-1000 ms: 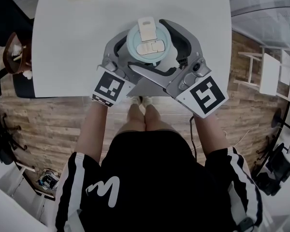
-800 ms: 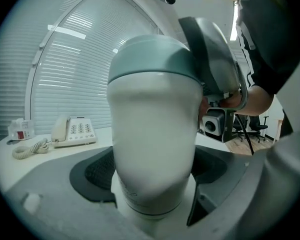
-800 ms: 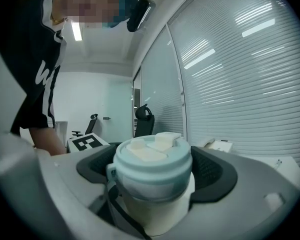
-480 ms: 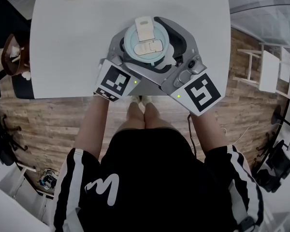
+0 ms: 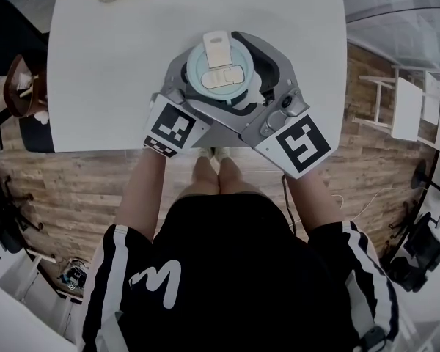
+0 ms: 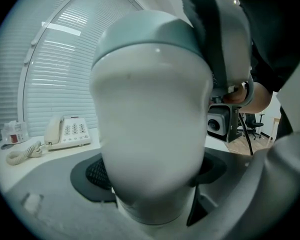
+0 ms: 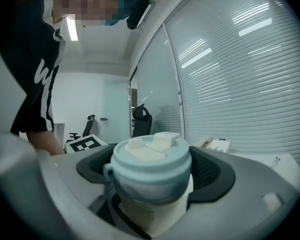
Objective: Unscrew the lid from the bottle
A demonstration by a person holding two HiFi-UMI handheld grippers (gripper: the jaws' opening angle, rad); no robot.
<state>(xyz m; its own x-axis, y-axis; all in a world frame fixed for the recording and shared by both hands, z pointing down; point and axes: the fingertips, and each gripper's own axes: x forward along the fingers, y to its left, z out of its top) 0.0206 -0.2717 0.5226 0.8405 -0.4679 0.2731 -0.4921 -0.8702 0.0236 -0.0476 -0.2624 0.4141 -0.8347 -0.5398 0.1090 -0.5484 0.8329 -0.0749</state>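
The left gripper (image 6: pixel 152 186) clamps the white bottle (image 6: pixel 150 129) between its jaws to brace it, while the right gripper (image 7: pixel 152 196) has its jaws pinched on the pale-blue lid (image 7: pixel 151 168), seemingly for twisting.

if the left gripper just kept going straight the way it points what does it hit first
The bottle: its pale body sits between the jaws of the left gripper, so it would press into that at once. What lies behind is mostly hidden.

No readable text anywhere (the telephone (image 6: pixel 67 132) keys are too small).
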